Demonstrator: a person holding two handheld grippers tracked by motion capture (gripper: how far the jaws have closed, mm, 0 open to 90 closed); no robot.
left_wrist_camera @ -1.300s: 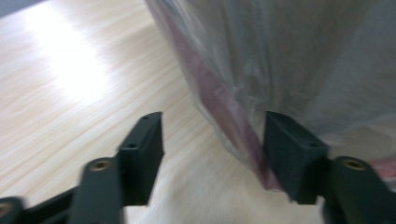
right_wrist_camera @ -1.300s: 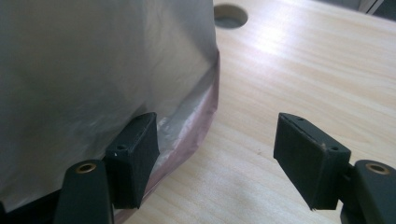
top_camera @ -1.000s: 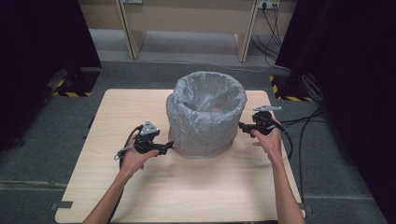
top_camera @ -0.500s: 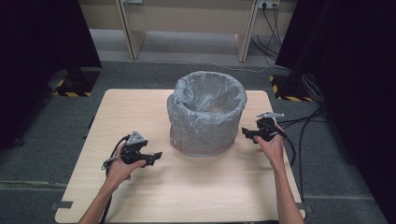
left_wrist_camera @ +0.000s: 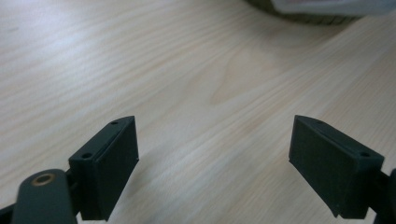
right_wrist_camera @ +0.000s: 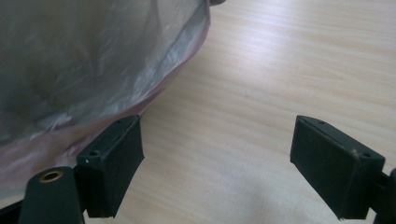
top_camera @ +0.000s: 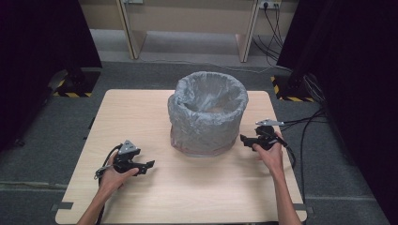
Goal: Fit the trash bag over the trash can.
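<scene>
The bin (top_camera: 208,115), lined with a grey plastic bag (top_camera: 187,101) folded over its rim, stands on the wooden table (top_camera: 141,108) between the two grippers, a little beyond them. The left gripper (top_camera: 148,165) sits low over the table, well apart from the bin, which lies ahead of it and off to its right; its jaws point across the table toward the right side. In the left gripper view the left gripper (left_wrist_camera: 215,158) has its jaws spread wide with nothing but bare table (left_wrist_camera: 140,70) between them, and the bin's base edge (left_wrist_camera: 308,16) shows far ahead at the top of that view. The right gripper (top_camera: 244,139) is just beside the bin, its jaws pointing at the lower wall of the bin on the bin's right side; from the high view a narrow gap seems to remain, though whether the tips brush the bag cannot be told there. In the right gripper view the right gripper (right_wrist_camera: 217,158) is open wide, its jaws having just been opening, and only table (right_wrist_camera: 289,60) lies between them. The bag (right_wrist_camera: 93,65) hangs to the left of the jaws in that view, its crumpled film close against the outer side of the left jaw, not between the pads. Neither gripper holds anything.
</scene>
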